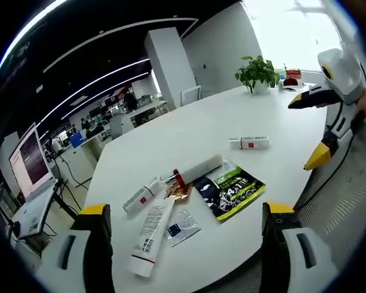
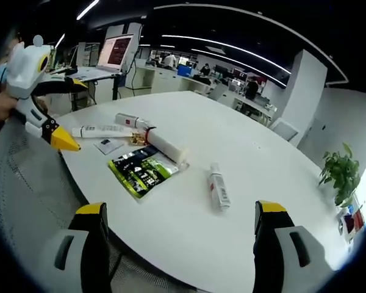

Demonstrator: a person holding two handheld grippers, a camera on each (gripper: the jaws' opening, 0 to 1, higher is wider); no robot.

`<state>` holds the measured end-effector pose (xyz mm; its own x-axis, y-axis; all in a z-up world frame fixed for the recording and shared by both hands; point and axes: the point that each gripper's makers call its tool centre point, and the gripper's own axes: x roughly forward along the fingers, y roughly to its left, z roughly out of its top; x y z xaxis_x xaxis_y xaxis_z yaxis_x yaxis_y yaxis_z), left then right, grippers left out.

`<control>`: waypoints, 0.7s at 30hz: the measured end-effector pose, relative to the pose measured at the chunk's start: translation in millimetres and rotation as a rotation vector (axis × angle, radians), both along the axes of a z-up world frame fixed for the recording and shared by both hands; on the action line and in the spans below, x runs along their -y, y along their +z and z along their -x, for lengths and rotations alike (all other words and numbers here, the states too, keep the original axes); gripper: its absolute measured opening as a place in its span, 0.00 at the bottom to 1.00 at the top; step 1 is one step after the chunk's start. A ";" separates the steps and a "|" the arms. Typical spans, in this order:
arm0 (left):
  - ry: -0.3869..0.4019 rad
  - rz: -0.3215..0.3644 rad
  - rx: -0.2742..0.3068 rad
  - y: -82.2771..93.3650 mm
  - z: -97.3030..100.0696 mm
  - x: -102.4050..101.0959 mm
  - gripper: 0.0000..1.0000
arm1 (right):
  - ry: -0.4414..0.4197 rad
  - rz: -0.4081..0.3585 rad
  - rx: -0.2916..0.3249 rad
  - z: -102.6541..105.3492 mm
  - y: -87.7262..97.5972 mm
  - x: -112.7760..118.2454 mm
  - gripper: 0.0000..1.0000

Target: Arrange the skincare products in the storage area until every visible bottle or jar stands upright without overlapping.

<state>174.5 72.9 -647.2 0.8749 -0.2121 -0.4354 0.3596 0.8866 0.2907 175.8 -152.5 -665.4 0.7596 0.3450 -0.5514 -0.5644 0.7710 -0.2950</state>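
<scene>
Since every product on the white table point(image 1: 189, 128) lies flat, the coming move turns on how each long axis runs from the jaws. Seen from the left gripper view, going left to right, a white tube point(image 1: 151, 237) lies nearest, at about 11 o'clock from the left gripper point(image 1: 186, 244), its length running from 7 to 1 o'clock; a small white bottle with a red label point(image 1: 141, 196) lies just beyond it, a flat sachet point(image 1: 182, 227) beside the tube, and a longer white bottle with a red band point(image 1: 195, 170) stretches toward 2 o'clock, touching the edge of a green and black packet point(image 1: 230, 191). Well apart, toward 1 o'clock, a lone small white bottle point(image 1: 249, 143) lies crosswise. The left jaws stand wide apart and hold nothing, short of the cluster. The right gripper point(image 1: 317, 131) hangs at 2 o'clock in that view, over the table's edge. From the right gripper view, the left gripper point(image 2: 52, 116) sits at 10 o'clock, near the cluster, so the left hand looks the nearer for the tube and the red-band bottle point(image 2: 161, 143). The lone bottle point(image 2: 218, 187) lies at about 1 o'clock from the right gripper point(image 2: 180, 241), its axis pointing nearly away, closer than anything else; I judge it the right hand's natural first pick. The right jaws are spread wide and empty.
</scene>
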 end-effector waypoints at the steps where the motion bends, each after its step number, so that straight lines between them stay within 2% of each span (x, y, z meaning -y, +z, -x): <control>1: 0.003 -0.003 0.002 0.4 -0.3 -0.5 0.97 | 0.005 -0.001 -0.004 0.2 -0.3 -0.9 1.00; 13: 0.028 -0.013 0.025 4.2 -3.7 -5.5 0.98 | 0.067 -0.018 -0.059 -1.9 -4.0 -11.9 1.00; 15: 0.030 -0.012 0.028 4.4 -4.3 -6.4 0.98 | 0.085 0.005 -0.052 -5.9 -2.4 -12.9 1.00; 21: 0.030 -0.017 0.028 4.0 -5.3 -7.1 0.98 | 0.121 0.008 -0.034 -23.5 8.4 -19.2 1.00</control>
